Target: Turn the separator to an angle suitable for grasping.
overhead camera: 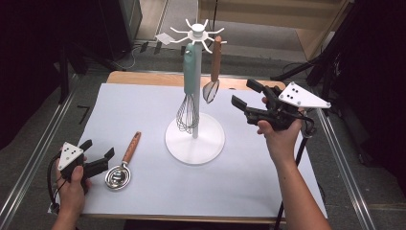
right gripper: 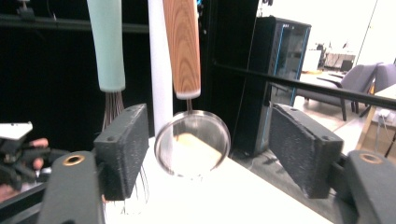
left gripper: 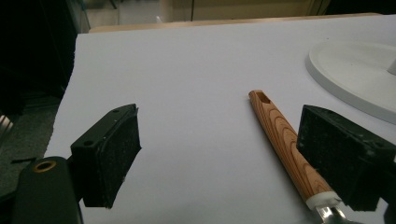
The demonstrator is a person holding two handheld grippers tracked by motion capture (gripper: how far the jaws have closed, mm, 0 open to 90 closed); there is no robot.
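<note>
Strainer (overhead camera: 211,90) hangs from a hook on the white rack (overhead camera: 195,139), and it is the thing my right gripper (overhead camera: 246,101) is next to. It has a wooden handle and a small round metal bowl at the bottom. In my right gripper view the strainer (right gripper: 192,142) sits in the gap between my two black jaws, a bit farther off, and the pads do not touch it. Those jaws are apart and hold nothing. A whisk (overhead camera: 188,96) with a light green handle hangs on the same rack, just beside the strainer, and its wires point down. The rack stands on a round white foot in the middle of a white sheet (overhead camera: 143,100) that covers the table. My left gripper (overhead camera: 99,155) is low at the near left part of the sheet. Its jaws are apart too, and they hold nothing. A spoon (overhead camera: 123,163) with a wooden handle lies flat on the sheet just beside it, with its shiny round end toward me. In my left gripper view the spoon handle (left gripper: 285,140) runs right along my right-hand jaw, and I cannot tell if they touch. The handle has a small hole near its far end. I cannot read any words or labels on the tools, the rack or the sheet. My right gripper has a grey plate (overhead camera: 302,96) with small black dots on top, and my left one has one too.
</note>
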